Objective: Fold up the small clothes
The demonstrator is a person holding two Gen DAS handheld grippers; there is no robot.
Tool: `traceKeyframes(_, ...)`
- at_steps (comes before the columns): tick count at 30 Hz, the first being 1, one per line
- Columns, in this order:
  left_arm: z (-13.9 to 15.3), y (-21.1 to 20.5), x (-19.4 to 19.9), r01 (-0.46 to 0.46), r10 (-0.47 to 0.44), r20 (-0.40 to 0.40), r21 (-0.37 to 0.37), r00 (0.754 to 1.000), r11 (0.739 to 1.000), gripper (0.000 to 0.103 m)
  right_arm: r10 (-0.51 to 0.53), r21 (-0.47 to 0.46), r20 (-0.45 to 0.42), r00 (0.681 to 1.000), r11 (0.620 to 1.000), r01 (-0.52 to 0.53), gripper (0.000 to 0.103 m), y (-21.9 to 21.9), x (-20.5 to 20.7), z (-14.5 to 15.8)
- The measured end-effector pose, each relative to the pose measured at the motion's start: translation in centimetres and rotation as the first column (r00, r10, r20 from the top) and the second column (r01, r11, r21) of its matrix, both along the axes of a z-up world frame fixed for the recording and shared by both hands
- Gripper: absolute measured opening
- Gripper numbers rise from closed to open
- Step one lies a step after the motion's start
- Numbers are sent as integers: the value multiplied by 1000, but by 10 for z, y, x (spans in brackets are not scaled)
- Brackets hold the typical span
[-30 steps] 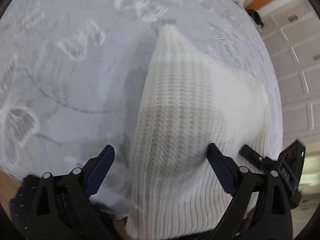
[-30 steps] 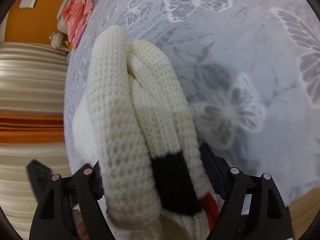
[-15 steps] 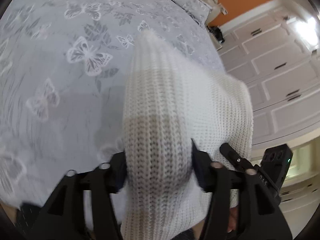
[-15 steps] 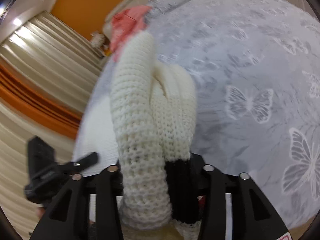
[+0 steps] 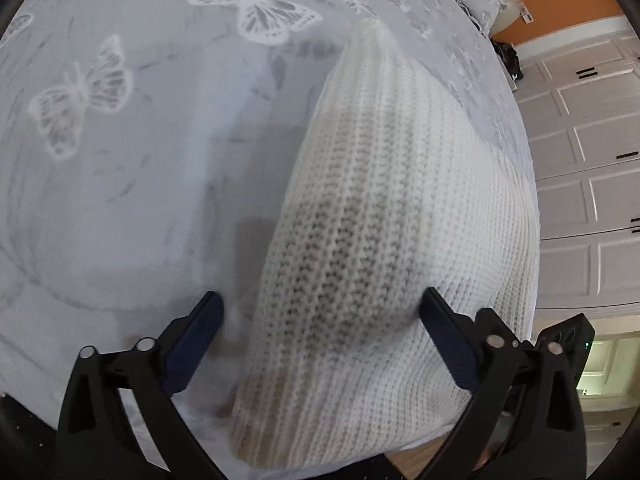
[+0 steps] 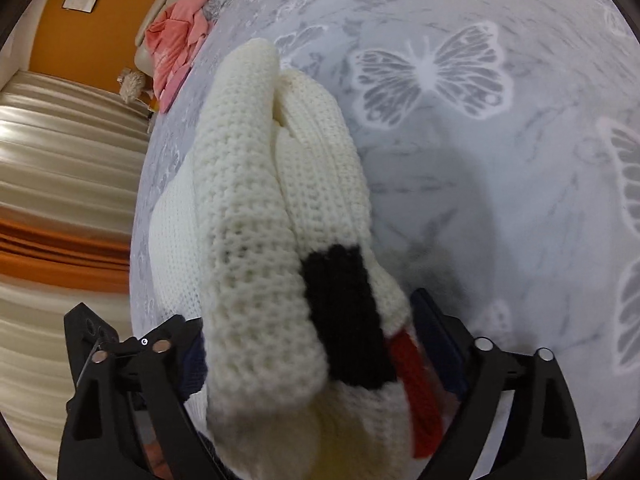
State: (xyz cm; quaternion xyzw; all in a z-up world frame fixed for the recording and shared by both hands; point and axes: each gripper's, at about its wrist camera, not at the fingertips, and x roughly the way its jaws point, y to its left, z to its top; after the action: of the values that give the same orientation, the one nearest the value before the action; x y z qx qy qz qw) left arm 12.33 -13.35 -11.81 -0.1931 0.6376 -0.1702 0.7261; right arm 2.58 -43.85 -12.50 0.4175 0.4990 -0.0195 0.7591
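A cream-white chunky-knit sweater [image 5: 384,216] lies on a pale grey bedspread printed with white butterflies [image 5: 120,152], and its knit fills the space between both sets of fingers. In the left wrist view the bedspread stretches open ahead of and to the left of the jaws, while to their right the bed's edge curves close by, with white panelled wardrobe doors [image 5: 588,168] beyond it. In the right wrist view open bedspread [image 6: 500,184] lies ahead and to the right of the jaws; to their left the bed's edge drops toward cream and orange striped curtains [image 6: 60,200], and a crumpled pink garment [image 6: 176,40] sits far ahead near the pillow end.

The left gripper [image 5: 320,312] points forward over the sweater, its jaws spread wide, the right finger touching a bulging fold and the left finger standing apart from it. The right gripper [image 6: 308,320] points along a rolled bundle of the sweater [image 6: 276,208]; its jaws are spread wide around the bundle, which fills the gap, and whether they press it I cannot tell.

The knit is thick, ribbed and loopy. The bundle shows a black patch [image 6: 344,312] and a red stripe [image 6: 416,384] near the right finger.
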Motion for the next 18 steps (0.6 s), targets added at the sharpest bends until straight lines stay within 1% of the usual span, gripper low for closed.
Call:
traceKeyframes(1, -1, -3, 2, 2, -2, 2, 17, 1000, 1000, 98, 4, -3, -2, 1000, 1000, -4, 98, 4, 2, 0)
traceKeyframes(2, -1, -7, 3, 6, -6, 6, 29, 1000, 1000, 98, 1, -11, -6, 1000, 1000, -1, 98, 8, 6, 0)
traceKeyframes(3, 1, -10, 4, 14, -15, 8, 33, 1000, 999, 98, 1, -24, -10, 1000, 1000, -1, 90, 10, 10, 2)
traceKeyframes(4, 4, -15, 6, 41, -42, 16, 27, 999, 999, 92, 17, -38, -1, 1000, 999, -17, 75, 13, 13, 5)
traceKeyframes(5, 7, -18, 6, 65, -65, 20, 1, 998, 998, 65, 34, -24, 8, 999, 999, -34, 50, 14, 16, 7)
traceKeyframes(6, 12, -20, 7, 82, -82, 14, -6, 997, 997, 56, 31, -8, 9, 999, 999, -31, 46, 12, 15, 8)
traceKeyframes(7, 19, -19, 7, 80, -80, 17, -5, 997, 997, 50, 23, -10, 14, 1000, 1000, -23, 44, 12, 14, 14)
traceKeyframes(8, 25, -20, 7, 85, -85, 17, -14, 996, 996, 44, 32, -34, 26, 999, 999, -31, 42, 15, 14, 24)
traceKeyframes(9, 32, -18, 6, 88, -88, 22, -22, 996, 996, 41, 39, -60, 38, 999, 998, -36, 41, 17, 13, 36)
traceKeyframes(11, 52, -15, 5, 100, -98, 48, -30, 994, 995, 39, 48, -91, 73, 996, 995, -42, 40, 23, 13, 60)
traceKeyframes(14, 89, -12, -3, 133, -132, 118, 1, 984, 991, 38, 56, -116, 129, 990, 992, -41, 40, 34, 18, 100)
traceKeyframes(18, 143, -6, -20, 180, -185, 216, 46, 959, 983, 37, 74, -145, 204, 976, 988, -45, 40, 47, 11, 150)
